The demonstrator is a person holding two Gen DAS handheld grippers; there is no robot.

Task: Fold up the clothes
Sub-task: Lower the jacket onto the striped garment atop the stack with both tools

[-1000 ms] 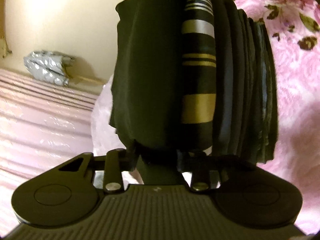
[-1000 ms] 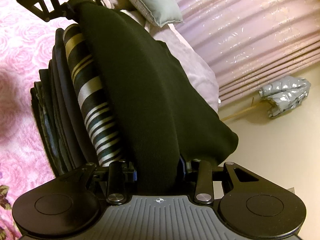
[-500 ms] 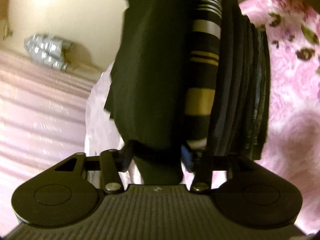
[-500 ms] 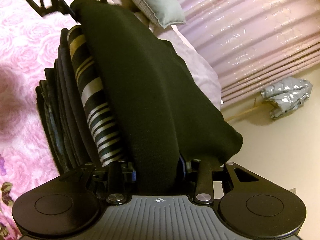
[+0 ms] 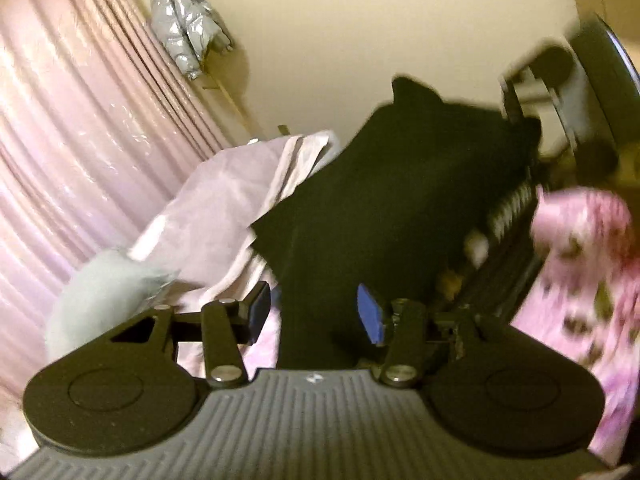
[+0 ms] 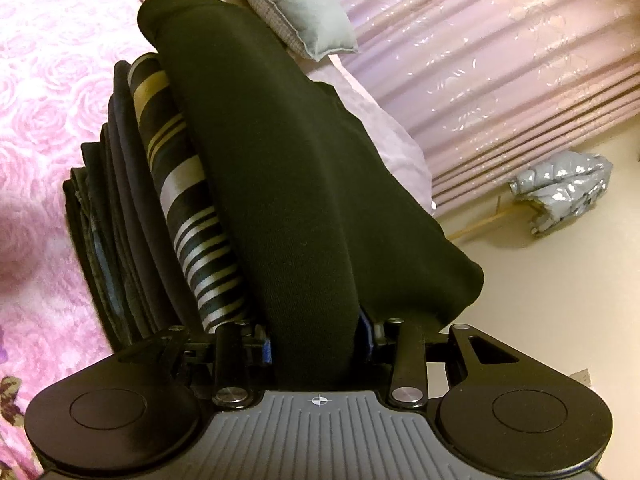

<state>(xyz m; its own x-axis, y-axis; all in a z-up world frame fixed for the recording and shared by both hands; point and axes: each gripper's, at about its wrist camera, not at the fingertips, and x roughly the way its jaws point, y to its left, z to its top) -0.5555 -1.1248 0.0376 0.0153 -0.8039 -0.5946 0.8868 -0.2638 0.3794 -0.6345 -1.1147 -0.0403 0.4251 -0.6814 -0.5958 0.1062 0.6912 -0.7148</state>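
Black garment point(image 6: 304, 184) lies on top of a stack of folded clothes point(image 6: 132, 216) on the pink bed cover point(image 6: 44, 92), directly ahead of both grippers. Right gripper point(image 6: 318, 344) is clamped on its near edge. Left gripper point(image 5: 312, 312) stands released, pads apart, cloth between them; that view is blurred.

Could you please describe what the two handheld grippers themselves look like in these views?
Both the left gripper and the right gripper share one design: a grey ribbed body, two round black side discs, black linkage arms with silver pivot screws, and blue finger pads.
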